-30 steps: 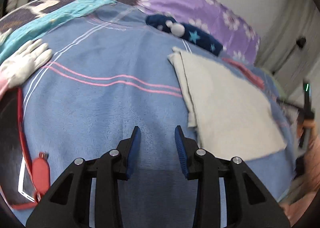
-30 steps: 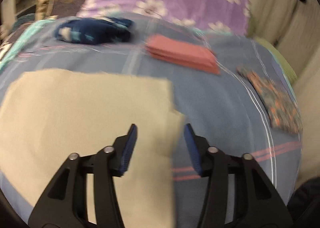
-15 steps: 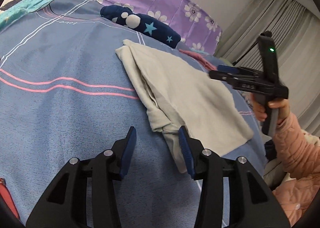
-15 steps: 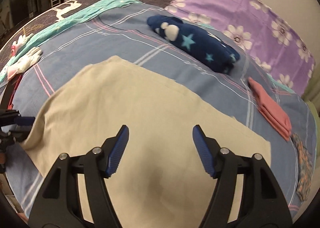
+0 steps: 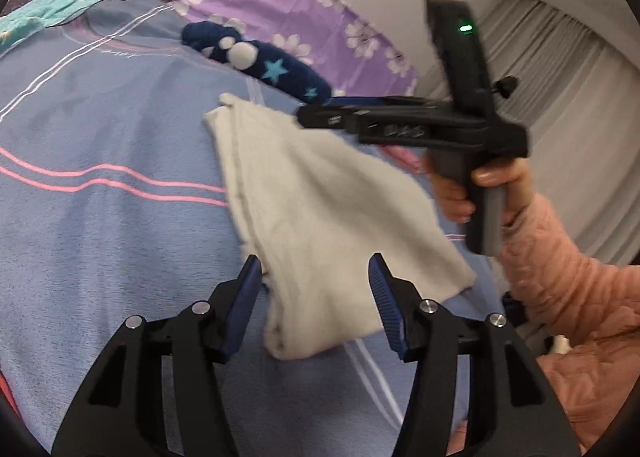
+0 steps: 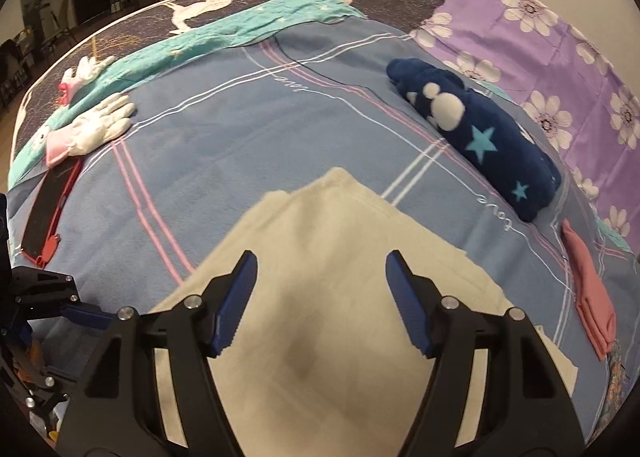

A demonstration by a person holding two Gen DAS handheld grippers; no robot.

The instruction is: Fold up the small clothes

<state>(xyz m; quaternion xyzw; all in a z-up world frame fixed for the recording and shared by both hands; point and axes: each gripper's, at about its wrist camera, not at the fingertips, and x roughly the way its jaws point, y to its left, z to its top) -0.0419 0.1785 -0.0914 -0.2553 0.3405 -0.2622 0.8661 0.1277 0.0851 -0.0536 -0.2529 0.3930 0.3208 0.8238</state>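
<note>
A cream cloth [image 5: 320, 217] lies folded over on the blue bedspread [image 5: 100, 217]; it also shows in the right wrist view [image 6: 340, 277]. My left gripper [image 5: 316, 297] is open, its jaws spread on either side of the cloth's near corner, holding nothing. My right gripper [image 6: 320, 305] is open just above the middle of the cloth. In the left wrist view the right gripper [image 5: 320, 113] hangs over the cloth's far edge, held by a hand in a pink sleeve.
A navy star-patterned garment [image 6: 480, 145] lies beyond the cloth. A folded pink cloth [image 6: 592, 297] lies at the right. White gloves [image 6: 100, 125] and a black-and-red pouch [image 6: 48, 205] lie at the left. A purple flowered pillow [image 5: 300, 17] lies behind.
The cloth has been folded over and let go. Both grippers opened wider. The left gripper moved right to the cloth's near corner; the right one moved over the cloth's far edge.
</note>
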